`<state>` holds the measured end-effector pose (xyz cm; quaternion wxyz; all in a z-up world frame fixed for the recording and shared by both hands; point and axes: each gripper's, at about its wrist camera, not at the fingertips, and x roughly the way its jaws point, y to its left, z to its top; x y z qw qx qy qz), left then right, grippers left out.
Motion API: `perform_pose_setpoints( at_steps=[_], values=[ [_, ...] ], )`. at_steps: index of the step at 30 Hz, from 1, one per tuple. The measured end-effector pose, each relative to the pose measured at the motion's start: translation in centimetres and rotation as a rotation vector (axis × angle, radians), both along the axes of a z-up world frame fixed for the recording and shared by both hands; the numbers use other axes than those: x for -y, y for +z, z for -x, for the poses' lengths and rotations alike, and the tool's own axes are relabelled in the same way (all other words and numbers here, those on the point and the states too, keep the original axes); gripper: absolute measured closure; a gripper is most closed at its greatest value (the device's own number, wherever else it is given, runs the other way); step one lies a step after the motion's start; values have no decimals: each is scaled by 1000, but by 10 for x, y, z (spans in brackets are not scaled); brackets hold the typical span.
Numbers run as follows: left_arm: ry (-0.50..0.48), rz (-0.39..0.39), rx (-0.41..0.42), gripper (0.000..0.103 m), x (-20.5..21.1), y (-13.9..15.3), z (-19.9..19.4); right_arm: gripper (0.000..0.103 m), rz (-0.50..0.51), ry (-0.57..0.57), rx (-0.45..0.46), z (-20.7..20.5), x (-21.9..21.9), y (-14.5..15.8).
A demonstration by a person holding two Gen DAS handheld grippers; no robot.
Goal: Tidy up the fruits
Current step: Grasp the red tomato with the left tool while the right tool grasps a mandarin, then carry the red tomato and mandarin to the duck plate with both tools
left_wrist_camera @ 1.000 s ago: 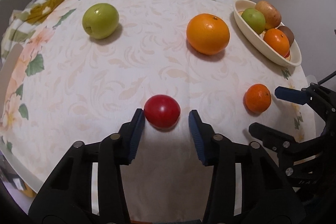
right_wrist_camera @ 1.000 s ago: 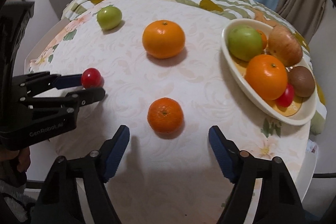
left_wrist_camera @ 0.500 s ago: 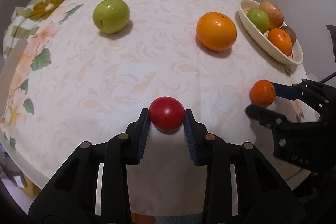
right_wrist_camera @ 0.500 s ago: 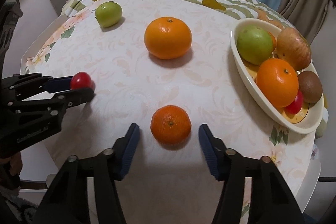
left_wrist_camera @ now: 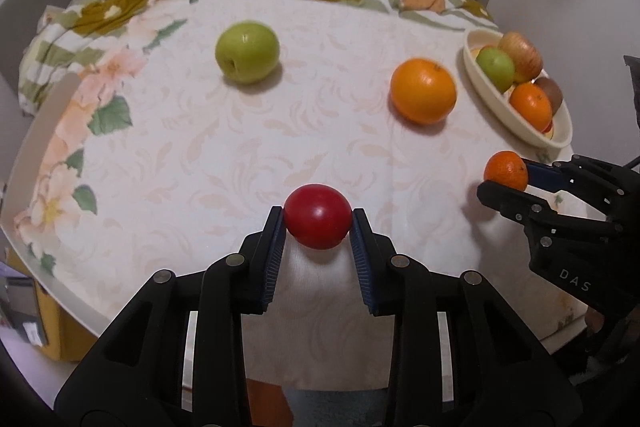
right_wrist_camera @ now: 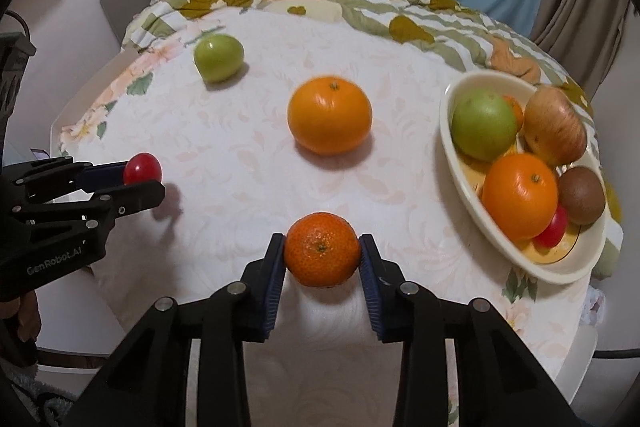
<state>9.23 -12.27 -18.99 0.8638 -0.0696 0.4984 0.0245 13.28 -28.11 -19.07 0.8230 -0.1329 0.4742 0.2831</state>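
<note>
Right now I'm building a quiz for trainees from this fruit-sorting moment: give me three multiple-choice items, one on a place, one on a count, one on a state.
1. Where is the bowl?
A. at the table's right side
B. at its left edge
C. on the floor

2. How many fruits lie loose on the cloth, in neither gripper?
A. none
B. two
C. five

3. What does the right gripper do?
A. hangs open over the bowl
B. grips a green apple
C. grips the small mandarin

Answers:
1 A: in the right wrist view the bowl sits right of the large orange.
2 B: only the green apple and the large orange.
3 C: both pads press its sides.
</note>
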Motion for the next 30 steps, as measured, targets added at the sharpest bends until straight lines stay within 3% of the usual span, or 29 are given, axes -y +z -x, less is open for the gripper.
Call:
perform_pose_setpoints(
  at_steps=[8,17,30],
  values=[
    [-46,-14,80,63,11,43,-6,70,-45,-5,67,2,6,37],
    [-129,-17,159,63,32,93,-34,70,-82,-112,114,-1,32,79],
    [-399,30,177,63,79,121,-124,70,-86,-370,128,-29,75,100]
  ],
)
